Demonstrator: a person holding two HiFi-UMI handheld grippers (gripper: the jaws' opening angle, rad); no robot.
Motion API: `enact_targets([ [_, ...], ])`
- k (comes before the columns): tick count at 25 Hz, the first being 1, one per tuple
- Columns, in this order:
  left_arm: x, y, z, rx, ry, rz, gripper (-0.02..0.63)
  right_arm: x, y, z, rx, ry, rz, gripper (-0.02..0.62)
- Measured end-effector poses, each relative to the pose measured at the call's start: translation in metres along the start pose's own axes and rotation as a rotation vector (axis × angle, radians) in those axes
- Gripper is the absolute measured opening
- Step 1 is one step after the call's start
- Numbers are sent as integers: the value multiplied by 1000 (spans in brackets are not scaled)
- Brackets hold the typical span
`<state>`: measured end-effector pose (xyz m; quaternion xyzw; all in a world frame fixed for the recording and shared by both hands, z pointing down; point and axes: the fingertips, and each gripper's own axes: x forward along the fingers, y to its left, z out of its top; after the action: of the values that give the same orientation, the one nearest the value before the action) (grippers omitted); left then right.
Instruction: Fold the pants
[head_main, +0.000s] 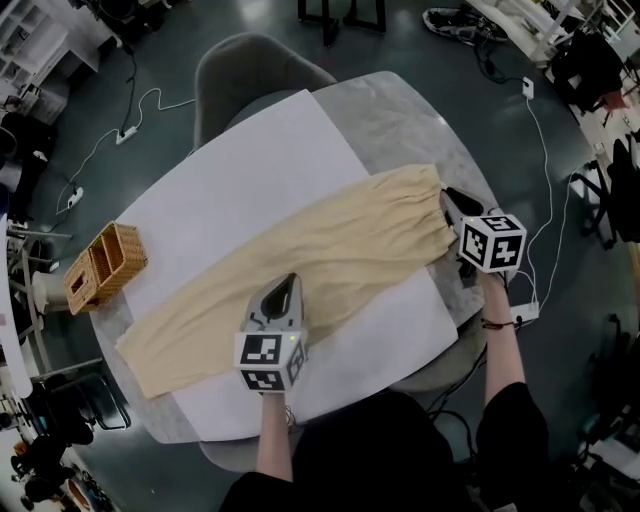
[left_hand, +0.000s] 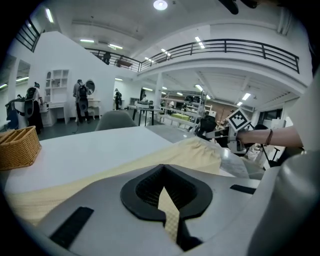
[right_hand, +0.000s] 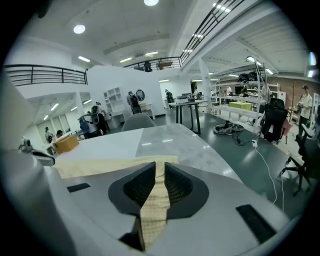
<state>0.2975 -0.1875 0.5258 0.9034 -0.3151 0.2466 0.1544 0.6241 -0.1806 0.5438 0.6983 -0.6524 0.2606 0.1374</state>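
Pale yellow pants (head_main: 330, 250) lie stretched out diagonally across a white sheet (head_main: 250, 150) on the grey table (head_main: 400, 110), waistband toward the right. My left gripper (head_main: 287, 284) is at the near edge of the pants around mid-length, shut on it; in the left gripper view a strip of the cloth (left_hand: 169, 212) sits pinched between the pads. At the waistband end my right gripper (head_main: 452, 202) is shut on the pants too, and the right gripper view shows the pants (right_hand: 156, 200) clamped between its pads. The leg ends reach the table's left front.
A wicker basket (head_main: 105, 265) stands on the table's left edge. A grey chair (head_main: 250, 70) is pushed in at the far side. Cables and a power strip (head_main: 126, 133) lie on the floor around the table.
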Motion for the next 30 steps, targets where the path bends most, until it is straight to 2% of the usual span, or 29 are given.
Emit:
enact_targets([
  [2, 4, -2, -4, 9, 16, -9, 8, 8, -6, -5, 6, 23, -12, 57],
  [4, 7, -3, -6, 22, 27, -15, 8, 17, -10, -10, 28, 48, -9, 134],
  [8, 10, -5, -6, 19, 37, -23, 8, 29, -19, -22, -10, 103, -24, 200],
  [11, 12, -4, -8, 20, 37, -20, 8, 36, -26, -29, -21, 129, -25, 216],
  [19, 11, 0, -9, 4, 42, -6, 8, 47, -33, -41, 14, 221, 5, 219],
  [23, 12, 1, -8, 2, 44, 2, 8, 49, -31, -50, -54, 308, -5, 217],
  [27, 12, 0, -7, 2, 41, 8, 8, 50, -29, -51, -85, 332, 0, 182],
  [30, 11, 0, -8, 7, 44, 12, 8, 51, -26, -51, -85, 338, 22, 119],
])
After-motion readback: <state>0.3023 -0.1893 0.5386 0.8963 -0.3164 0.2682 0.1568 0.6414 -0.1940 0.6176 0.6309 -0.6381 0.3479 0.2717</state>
